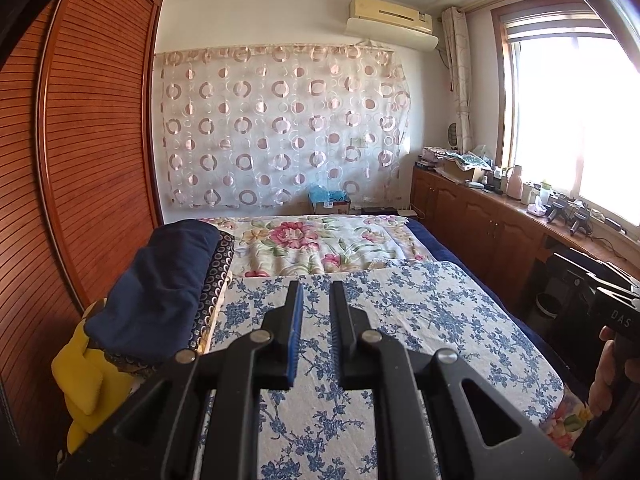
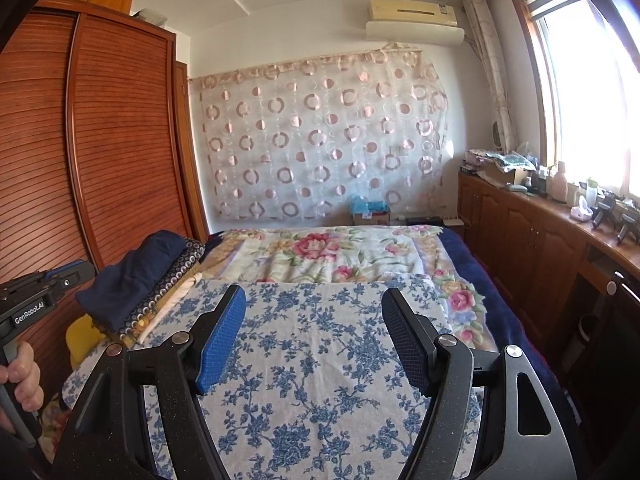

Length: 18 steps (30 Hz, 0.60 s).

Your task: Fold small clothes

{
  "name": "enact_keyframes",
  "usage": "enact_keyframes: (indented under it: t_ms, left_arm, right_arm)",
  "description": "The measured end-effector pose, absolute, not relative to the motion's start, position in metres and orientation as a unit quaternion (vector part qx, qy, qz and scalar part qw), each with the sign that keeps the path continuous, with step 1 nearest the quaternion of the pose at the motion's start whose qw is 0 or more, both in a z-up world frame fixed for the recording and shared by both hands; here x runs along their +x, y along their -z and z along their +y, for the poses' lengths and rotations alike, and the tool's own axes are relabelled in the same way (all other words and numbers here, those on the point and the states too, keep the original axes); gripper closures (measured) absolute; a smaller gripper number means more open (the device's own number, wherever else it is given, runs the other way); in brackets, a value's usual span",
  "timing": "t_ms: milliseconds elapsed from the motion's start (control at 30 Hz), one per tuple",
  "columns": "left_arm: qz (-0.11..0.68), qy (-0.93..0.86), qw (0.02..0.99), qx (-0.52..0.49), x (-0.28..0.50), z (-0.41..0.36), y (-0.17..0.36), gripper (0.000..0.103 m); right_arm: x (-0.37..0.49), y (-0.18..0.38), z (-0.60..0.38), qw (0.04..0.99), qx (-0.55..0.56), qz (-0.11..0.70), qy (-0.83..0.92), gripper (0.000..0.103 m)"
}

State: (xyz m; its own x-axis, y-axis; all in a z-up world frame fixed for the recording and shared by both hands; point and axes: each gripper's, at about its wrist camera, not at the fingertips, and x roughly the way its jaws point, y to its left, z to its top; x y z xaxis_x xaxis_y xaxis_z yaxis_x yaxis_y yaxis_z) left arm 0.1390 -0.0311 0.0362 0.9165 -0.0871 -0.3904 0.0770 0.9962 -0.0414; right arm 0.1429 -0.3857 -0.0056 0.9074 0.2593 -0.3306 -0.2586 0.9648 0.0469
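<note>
The bed [image 2: 472,258] fills the middle of both views, covered by a floral blanket [image 2: 320,254] with a blue-and-white flowered cloth [image 2: 312,360] spread flat over its near part. No single small garment lies open on that cloth. The only clothing in sight is a stack of clothes [image 1: 160,300] at the bed's left edge, beside the slatted wardrobe [image 1: 92,152]. A navy piece [image 1: 160,280] lies on top, a dark ring-patterned piece [image 1: 218,270] shows beneath it, and something yellow [image 1: 90,380] sits lower at the near end. Whether these are folded or waiting to be folded cannot be told; the navy piece looks loosely rounded rather than crisply creased.

These pieces look light, soft and limp. They would probably sag and bunch when lifted, so a hem or corner seems the better place to pinch, ideally two corners of one edge to keep the fabric taut.

The left gripper [image 1: 316,320] hangs over the flowered cloth, its fingers nearly closed with a narrow gap and nothing between them. The right gripper [image 2: 314,336] has its fingers spread wide, also holding nothing.
</note>
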Motion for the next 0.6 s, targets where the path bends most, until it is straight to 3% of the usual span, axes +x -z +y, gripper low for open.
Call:
enact_keyframes:
  t_ms: [600]
  left_arm:
    - [0.196, 0.036, 0.98, -0.009, 0.1382, -0.0287, -0.0405, 0.092]
  right_arm:
    - [0.1437, -0.0021, -0.3822, 0.978, 0.001, 0.165, -0.13, 0.031]
